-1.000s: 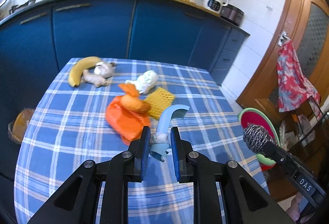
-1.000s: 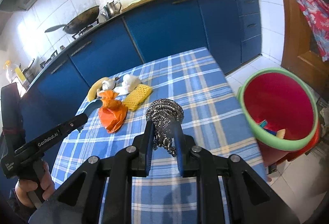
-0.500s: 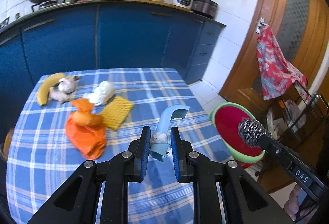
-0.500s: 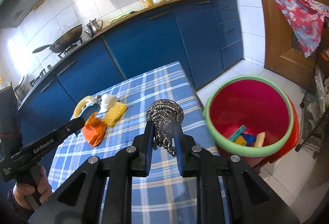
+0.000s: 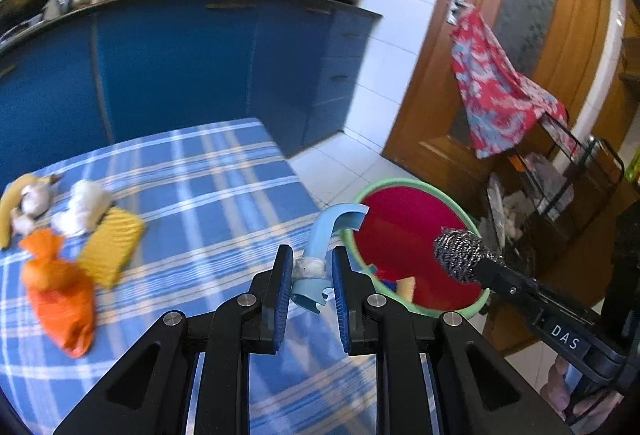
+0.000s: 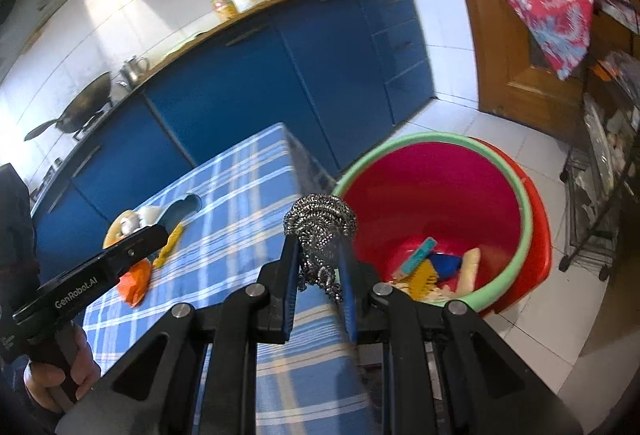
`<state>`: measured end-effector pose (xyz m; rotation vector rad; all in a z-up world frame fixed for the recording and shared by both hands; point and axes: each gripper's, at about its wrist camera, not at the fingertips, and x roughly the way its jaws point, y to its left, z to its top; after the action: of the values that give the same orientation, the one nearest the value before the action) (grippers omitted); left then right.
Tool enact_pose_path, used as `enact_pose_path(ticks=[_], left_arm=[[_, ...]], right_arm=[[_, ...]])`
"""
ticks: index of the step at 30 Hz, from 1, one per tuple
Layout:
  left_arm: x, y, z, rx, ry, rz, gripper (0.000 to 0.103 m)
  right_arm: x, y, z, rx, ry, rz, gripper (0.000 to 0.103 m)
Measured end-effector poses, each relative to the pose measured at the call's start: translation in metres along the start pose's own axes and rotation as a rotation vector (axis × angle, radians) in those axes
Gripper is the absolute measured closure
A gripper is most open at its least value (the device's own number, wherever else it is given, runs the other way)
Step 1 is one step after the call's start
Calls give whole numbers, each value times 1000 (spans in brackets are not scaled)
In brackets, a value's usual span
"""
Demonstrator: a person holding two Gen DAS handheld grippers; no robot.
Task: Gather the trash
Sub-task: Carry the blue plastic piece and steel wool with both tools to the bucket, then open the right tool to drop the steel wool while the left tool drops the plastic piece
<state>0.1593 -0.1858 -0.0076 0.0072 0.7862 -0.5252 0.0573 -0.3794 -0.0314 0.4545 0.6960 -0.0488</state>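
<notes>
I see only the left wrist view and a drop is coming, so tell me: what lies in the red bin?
Observer: In the right wrist view the red bin holds a teal strip, a yellow piece, a blue piece and a pale stick.
Operator: Is the steel scourer held well?
Observer: The right claw is shut on the steel scourer; loose strands hang between its fingers.
Operator: Anything around the bin?
Observer: It sits inside a second red tub.
</notes>
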Motion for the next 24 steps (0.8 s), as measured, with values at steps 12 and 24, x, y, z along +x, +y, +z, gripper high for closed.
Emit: enact_pose_path(ticks=[12,24], left_arm=[[73,-62,0,134,96,-55,83],[95,-77,-7,156,145,-34,60]], right_arm=[[18,-68,-3,110,1,-91,80],[31,-101,-12,187,13,-129,69]])
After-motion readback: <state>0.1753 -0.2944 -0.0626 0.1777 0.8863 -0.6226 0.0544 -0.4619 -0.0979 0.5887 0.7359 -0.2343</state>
